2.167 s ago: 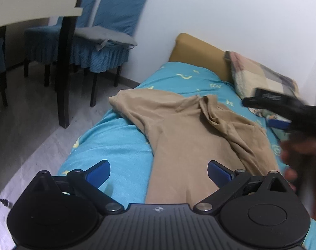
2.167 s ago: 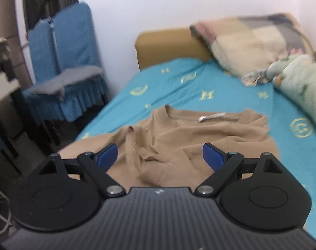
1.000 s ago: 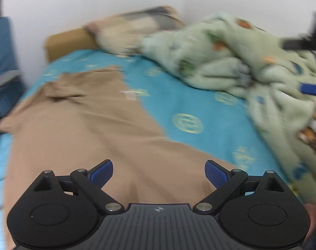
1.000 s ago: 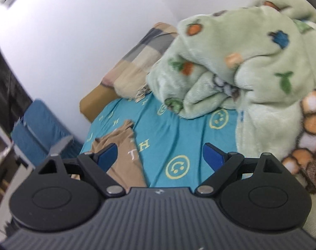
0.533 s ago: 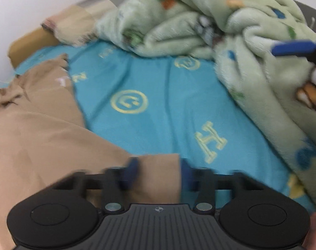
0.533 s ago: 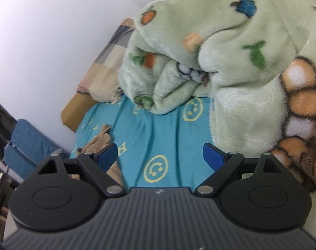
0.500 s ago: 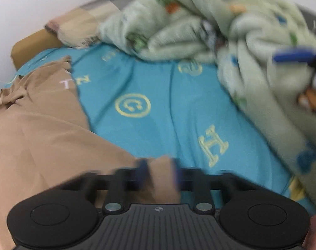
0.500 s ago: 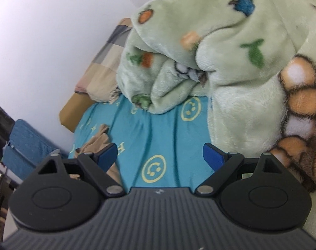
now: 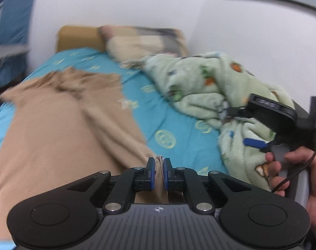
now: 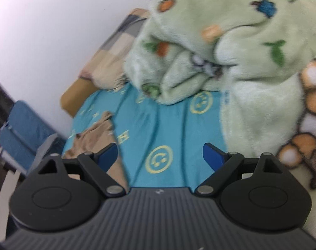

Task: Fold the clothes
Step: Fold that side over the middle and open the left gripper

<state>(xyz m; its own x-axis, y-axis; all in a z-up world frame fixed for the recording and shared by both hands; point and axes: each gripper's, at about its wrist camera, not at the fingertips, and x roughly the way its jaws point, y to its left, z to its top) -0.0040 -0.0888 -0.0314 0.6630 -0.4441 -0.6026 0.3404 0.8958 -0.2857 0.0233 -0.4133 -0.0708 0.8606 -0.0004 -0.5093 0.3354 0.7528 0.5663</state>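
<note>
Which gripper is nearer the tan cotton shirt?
Left. The left gripper is closing on the tan cotton shirt corner; the right gripper hangs open over the teal sheet beside it.

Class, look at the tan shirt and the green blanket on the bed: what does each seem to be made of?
Tan shirt: probably thin matte knit, cotton-like; it drapes in soft creases. Green blanket: likely plush fleece; its surface looks fuzzy and thick, with printed shapes.
</note>
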